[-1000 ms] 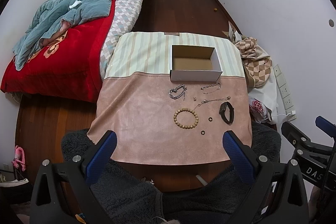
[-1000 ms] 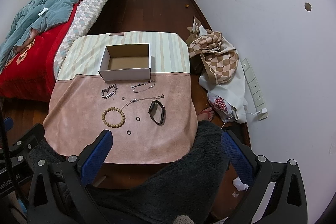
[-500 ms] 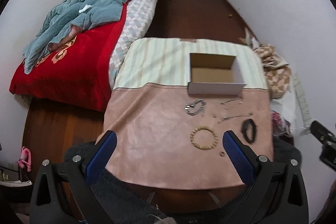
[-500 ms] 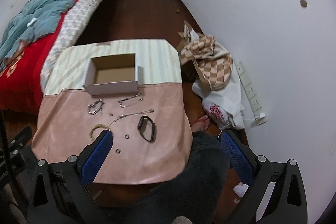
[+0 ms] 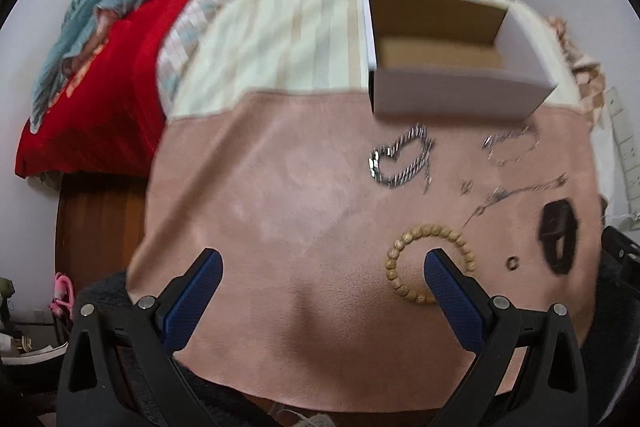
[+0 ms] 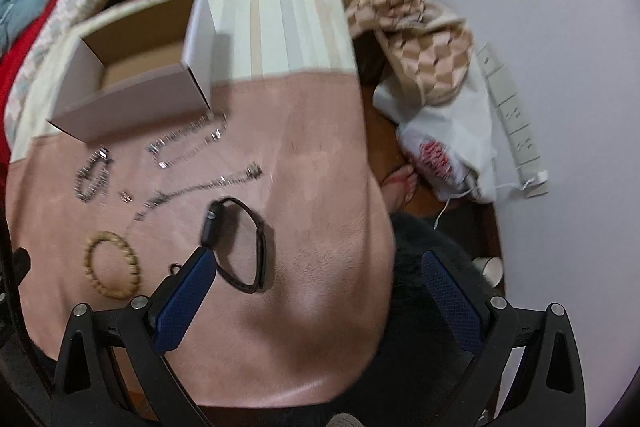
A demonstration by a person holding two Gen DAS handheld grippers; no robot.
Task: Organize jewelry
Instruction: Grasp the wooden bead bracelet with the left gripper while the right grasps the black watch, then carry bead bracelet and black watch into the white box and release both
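An open cardboard box [image 5: 460, 83] [image 6: 132, 99] stands on the table's cloth [image 5: 280, 207]. In front of it lie a thick silver chain bracelet [image 5: 400, 163] [image 6: 93, 175], a thin silver bracelet [image 5: 510, 147] [image 6: 188, 141], a thin necklace [image 5: 516, 193] [image 6: 200, 189], a wooden bead bracelet [image 5: 430, 263] [image 6: 112, 265], a black band [image 5: 558, 241] [image 6: 236, 245] and a small dark ring [image 5: 512, 263]. My left gripper [image 5: 322, 281] is open, its right finger over the bead bracelet. My right gripper [image 6: 316, 285] is open, its left finger by the black band.
A bed [image 5: 104, 39] with a red cover and blue quilt is left of the table. A checked bag [image 6: 424, 47] and a white plastic bag [image 6: 452, 147] lie on the floor by the right wall. A dark fuzzy rug [image 6: 420, 307] is at the table's near side.
Both grippers have moved forward and down toward the table; the jewelry looks much larger and nearer. Both stay open and empty.
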